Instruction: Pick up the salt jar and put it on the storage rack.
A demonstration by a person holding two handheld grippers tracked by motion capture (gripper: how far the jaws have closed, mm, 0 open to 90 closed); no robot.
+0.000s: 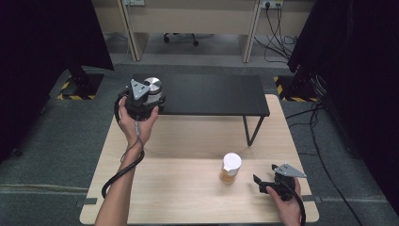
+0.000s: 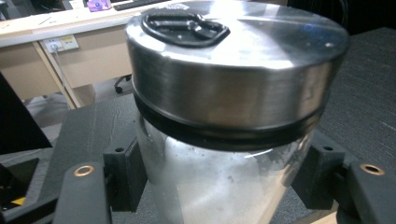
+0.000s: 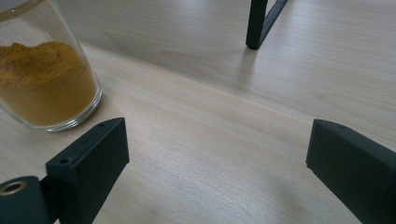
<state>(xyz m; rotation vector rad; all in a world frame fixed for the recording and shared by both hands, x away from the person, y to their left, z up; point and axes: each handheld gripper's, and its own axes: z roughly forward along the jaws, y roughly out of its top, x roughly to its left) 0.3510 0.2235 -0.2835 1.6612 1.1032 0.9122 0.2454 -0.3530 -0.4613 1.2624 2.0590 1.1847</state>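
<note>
We found high view fixed above near side, facing forward and down over whole wooden table (image 1: 188, 188) and black shelf (image 1: 211, 94). Left gripper view sat very close on steel-lidded jar (image 2: 233, 93), facing level toward far desks; we matched same jar (image 1: 153, 89) in high view. Right gripper view ran low, close over tabletop, sharing spice jar (image 3: 42, 79) (image 1: 230, 168) and shelf leg (image 3: 257, 23).

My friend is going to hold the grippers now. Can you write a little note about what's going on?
Left gripper: shut on the metal-lidded jar, at the left end of the black shelf.
Right gripper: open, holds nothing, low over the wooden table.
Spice jar, white lid, orange powder: stands on the table, left of the right gripper, untouched.
Done: first jar gripped.
Left: probably release it, then fetch the spice jar.
</note>
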